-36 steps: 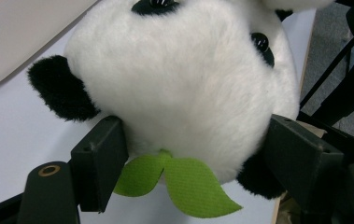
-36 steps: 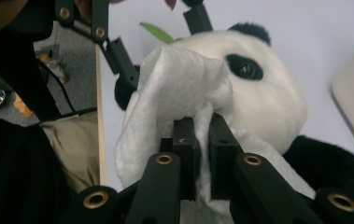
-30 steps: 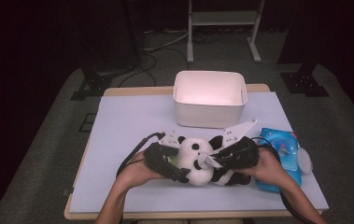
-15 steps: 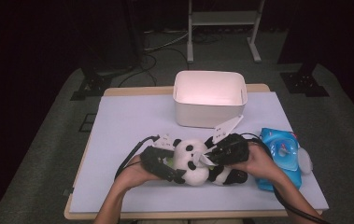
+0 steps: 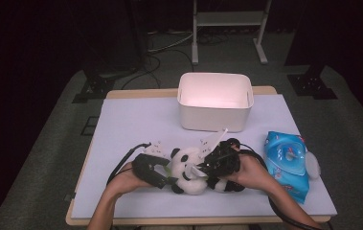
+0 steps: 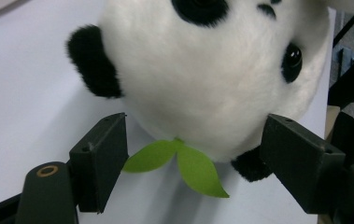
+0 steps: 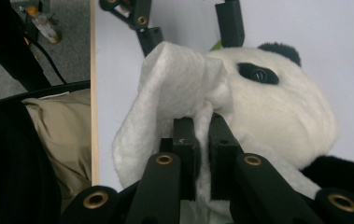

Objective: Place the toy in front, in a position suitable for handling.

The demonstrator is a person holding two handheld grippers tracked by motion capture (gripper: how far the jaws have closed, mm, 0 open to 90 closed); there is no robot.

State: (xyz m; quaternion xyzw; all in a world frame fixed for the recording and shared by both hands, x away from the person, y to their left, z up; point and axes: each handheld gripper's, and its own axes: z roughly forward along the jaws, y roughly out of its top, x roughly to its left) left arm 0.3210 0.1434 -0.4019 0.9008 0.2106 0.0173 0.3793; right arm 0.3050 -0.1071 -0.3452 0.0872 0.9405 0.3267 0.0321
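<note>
Right gripper [image 7: 201, 135]: black jaws clamped on a white fleecy wipe [image 7: 174, 93]. Left gripper [image 6: 195, 156]: jaws apart, flanking, perhaps touching, a plush panda [image 5: 188, 165], fuzzy white-and-black, green leaf, lying on the lilac desk [image 5: 136, 120].

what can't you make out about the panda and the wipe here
- High view: the panda's body is hidden by both hand-held grippers and the hands.
- Left gripper view: the panda's top is cut off by the upper edge.
- Right gripper view: the wipe covers part of the panda's face; its lower end is hidden behind the shut jaws.
</note>
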